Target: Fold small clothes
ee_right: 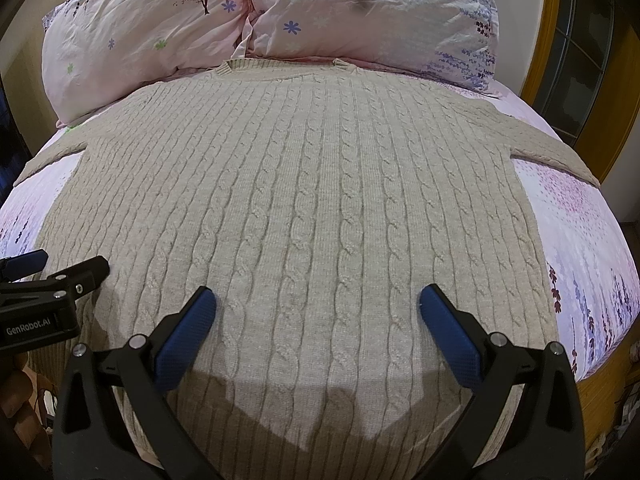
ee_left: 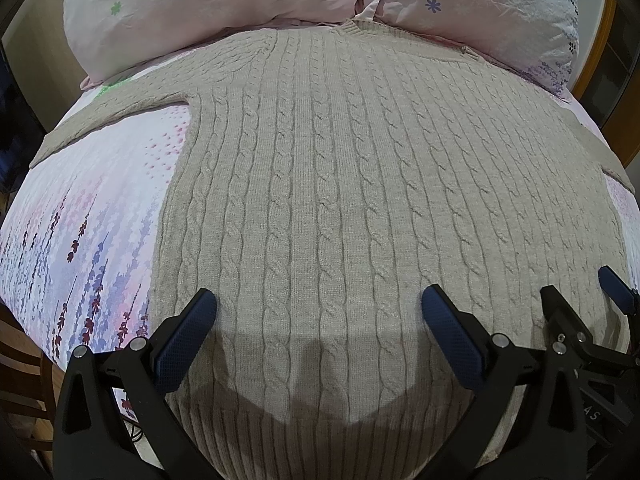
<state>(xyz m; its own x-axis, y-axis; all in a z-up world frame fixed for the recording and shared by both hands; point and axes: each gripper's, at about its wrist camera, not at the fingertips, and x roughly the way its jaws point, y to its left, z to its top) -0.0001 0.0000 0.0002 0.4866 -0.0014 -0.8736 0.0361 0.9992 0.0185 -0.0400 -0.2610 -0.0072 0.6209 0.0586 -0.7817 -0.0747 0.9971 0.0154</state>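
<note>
A beige cable-knit sweater [ee_left: 340, 184] lies flat on a bed, neck toward the pillows, hem toward me; it also shows in the right wrist view [ee_right: 312, 200]. Its left sleeve [ee_left: 108, 116] and right sleeve [ee_right: 560, 152] spread outward. My left gripper [ee_left: 318, 304] is open and empty, hovering above the sweater's lower left part. My right gripper [ee_right: 318, 304] is open and empty above the lower right part. The right gripper shows at the right edge of the left wrist view [ee_left: 580, 304]; the left gripper shows at the left edge of the right wrist view [ee_right: 60, 268].
The bed has a pink and lavender floral sheet [ee_left: 80, 220]. Two pink floral pillows [ee_left: 200, 12] [ee_right: 360, 12] lie behind the collar. A wooden chair [ee_left: 24, 368] stands at the bed's left. A wood-framed door [ee_right: 568, 40] is at the right.
</note>
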